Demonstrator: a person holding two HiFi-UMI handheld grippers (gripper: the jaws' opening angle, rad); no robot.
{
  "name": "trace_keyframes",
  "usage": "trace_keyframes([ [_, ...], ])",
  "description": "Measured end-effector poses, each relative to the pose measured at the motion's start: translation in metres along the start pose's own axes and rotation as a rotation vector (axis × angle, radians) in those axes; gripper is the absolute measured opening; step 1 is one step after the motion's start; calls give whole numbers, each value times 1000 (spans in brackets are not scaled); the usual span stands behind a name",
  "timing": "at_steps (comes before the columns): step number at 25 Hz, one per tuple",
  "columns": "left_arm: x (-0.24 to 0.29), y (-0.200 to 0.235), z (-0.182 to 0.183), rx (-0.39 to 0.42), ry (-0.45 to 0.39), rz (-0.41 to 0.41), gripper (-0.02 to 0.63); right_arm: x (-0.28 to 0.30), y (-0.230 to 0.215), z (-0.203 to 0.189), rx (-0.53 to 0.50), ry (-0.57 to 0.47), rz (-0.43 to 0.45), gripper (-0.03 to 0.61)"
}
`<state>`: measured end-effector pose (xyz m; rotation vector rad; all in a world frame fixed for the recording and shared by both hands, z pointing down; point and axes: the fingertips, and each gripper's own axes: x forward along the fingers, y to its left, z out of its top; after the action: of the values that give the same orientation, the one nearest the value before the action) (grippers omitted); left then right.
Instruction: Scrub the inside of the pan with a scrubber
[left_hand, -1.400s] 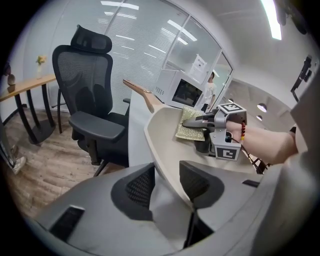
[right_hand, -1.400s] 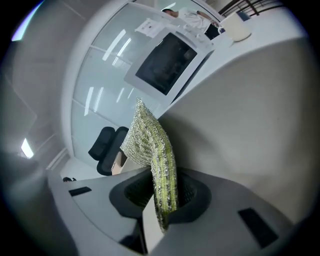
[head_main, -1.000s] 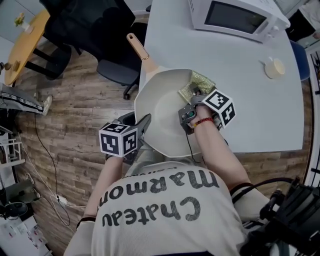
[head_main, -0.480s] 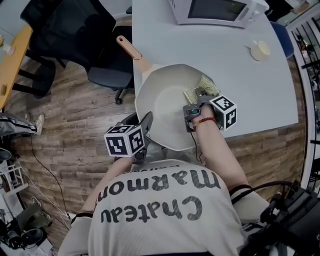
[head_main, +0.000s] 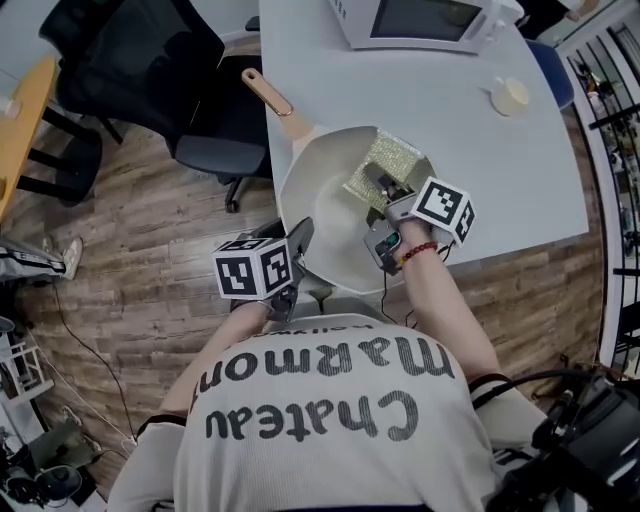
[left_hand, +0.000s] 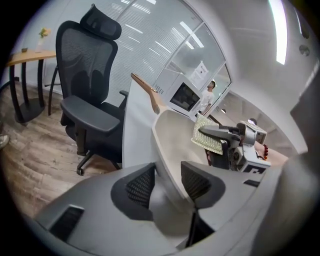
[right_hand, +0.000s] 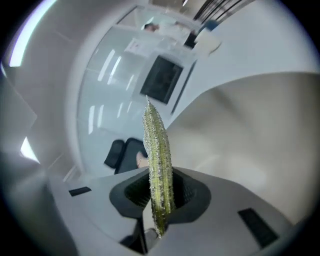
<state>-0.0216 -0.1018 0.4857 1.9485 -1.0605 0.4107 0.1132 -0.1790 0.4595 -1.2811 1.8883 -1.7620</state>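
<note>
Ahead of the right gripper (head_main: 378, 182) and its scrubber (head_main: 385, 160), the pan's (head_main: 320, 200) far wall rises close, and the microwave (head_main: 420, 20) stands beyond it. To its left the pan floor is open as far as the left gripper (head_main: 298, 240), whose jaws are opening with the rim between them. To its right the table (head_main: 500, 170) is bare up to a small round object (head_main: 510, 97).

Brightly and evenly lit from overhead, with only soft shadows on the worktop (head_main: 480, 170). Heavily fisheye-bent and black-cornered in both gripper views, with glare off a ceiling strip (left_hand: 280, 30) at 1 o'clock in the left. Blurred beyond the scrubber (right_hand: 157, 165) in the right.
</note>
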Motion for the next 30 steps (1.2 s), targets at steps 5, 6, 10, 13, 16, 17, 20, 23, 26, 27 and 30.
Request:
trace_keyframes([
  [5, -4, -9, -2, 26, 39, -165, 230, 23, 47, -90, -245, 492, 159, 60],
  [6, -5, -12, -2, 32, 48, -198, 240, 26, 44, -98, -281, 530, 141, 60],
  [10, -5, -19, -5, 113, 81, -243, 272, 41, 40, -115, -333, 604, 135, 60],
  [13, -5, -21, -7, 148, 99, -259, 299, 43, 45, -138, -349, 709, 168, 60],
  [16, -5, -19, -8, 167, 108, -257, 305, 45, 41, -148, -358, 745, 157, 60],
  [17, -5, -18, -9, 181, 113, -251, 305, 46, 38, -148, -360, 744, 142, 60],
  [20, -4, -18, -9, 195, 128, -245, 307, 52, 26, -146, -394, 726, 75, 60],
  [23, -3, -19, -7, 200, 150, -250, 307, 59, 16, -138, -482, 696, -1, 58],
  [26, -3, -18, -8, 254, 182, -239, 307, 65, 6, -130, -575, 668, -86, 58],
  [27, -2, -18, -9, 267, 189, -239, 307, 66, 1, -127, -608, 660, -120, 58],
  [30, -3, -20, -10, 258, 196, -258, 307, 63, -20, -116, -744, 649, -253, 58],
])
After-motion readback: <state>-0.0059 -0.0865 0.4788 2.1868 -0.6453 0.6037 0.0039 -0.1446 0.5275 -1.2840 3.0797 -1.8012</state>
